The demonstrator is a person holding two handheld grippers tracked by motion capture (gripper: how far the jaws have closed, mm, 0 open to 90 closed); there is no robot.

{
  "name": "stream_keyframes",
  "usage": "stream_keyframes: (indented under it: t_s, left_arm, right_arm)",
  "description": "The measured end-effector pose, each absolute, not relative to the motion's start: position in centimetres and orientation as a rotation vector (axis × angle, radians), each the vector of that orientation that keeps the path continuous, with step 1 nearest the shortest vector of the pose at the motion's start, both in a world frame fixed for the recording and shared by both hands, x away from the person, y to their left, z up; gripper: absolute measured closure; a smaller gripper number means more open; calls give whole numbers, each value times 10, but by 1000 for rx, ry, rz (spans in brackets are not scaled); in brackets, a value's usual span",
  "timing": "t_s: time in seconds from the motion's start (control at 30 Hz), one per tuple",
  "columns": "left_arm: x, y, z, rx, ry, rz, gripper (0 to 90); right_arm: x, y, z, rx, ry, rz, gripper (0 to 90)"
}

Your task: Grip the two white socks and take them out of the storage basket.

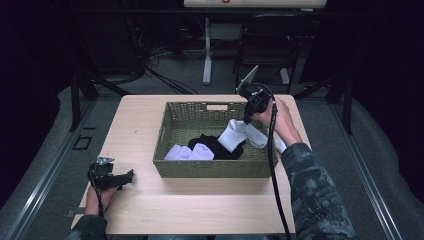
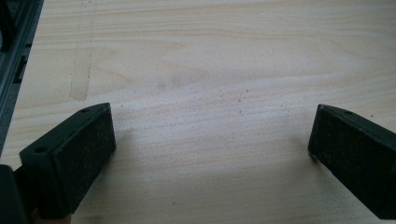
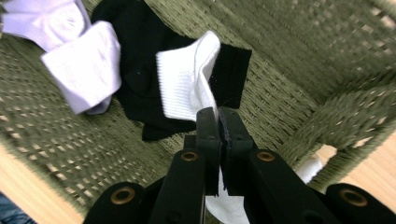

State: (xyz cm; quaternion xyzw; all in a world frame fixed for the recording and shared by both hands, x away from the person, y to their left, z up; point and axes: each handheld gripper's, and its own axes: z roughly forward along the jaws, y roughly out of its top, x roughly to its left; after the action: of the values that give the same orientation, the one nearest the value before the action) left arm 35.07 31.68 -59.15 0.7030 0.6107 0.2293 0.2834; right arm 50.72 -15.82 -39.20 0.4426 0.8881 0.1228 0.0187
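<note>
A green woven basket point(image 1: 170, 123) stands mid-table with black socks point(image 1: 216, 145) and folded white socks point(image 1: 191, 152) inside. My right gripper point(image 1: 246, 120) is shut on a white sock point(image 1: 234, 135) that hangs over the basket's right side, its cuff point(image 3: 184, 86) dangling above the black sock point(image 3: 140, 70); the other end drapes past the rim point(image 1: 260, 139). My left gripper point(image 1: 129, 176) rests low over the bare table at the front left, jaws wide apart with nothing between them point(image 2: 212, 140).
The light wooden table point(image 1: 200, 205) has bare room in front of and left of the basket. The basket's right wall point(image 3: 345, 116) is close beside my right gripper. A desk leg and chair stand beyond the table's far edge.
</note>
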Motion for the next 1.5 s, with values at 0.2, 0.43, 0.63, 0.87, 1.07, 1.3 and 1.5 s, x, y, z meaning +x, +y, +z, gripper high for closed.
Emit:
stream_keyframes:
  t_s: [0.2,0.43,0.63,0.87,1.07,1.3,1.5]
  left_arm:
    - [350,317,-590,1893,1634,595,6]
    - [351,317,-591,1886,1632,605,6]
    - [350,317,-590,1893,1634,595,6]
    - [351,317,-591,1885,1633,605,6]
    - [351,317,-591,1890,1632,602,6]
    - [351,317,-591,1889,1632,600,6]
    - [351,317,-591,1889,1633,600,6]
  right_arm:
    - [505,-156,-365,1340,2758,408,879]
    - [499,-154,-337,1319,2748,415,879]
    - [495,-155,-316,1291,2729,453,879]
    - [488,-160,-289,1286,2709,475,879]
    - [481,-168,-266,1287,2683,480,879]
    - [472,-187,-241,1303,2624,496,879]
    - [461,-212,-226,1324,2572,508,878]
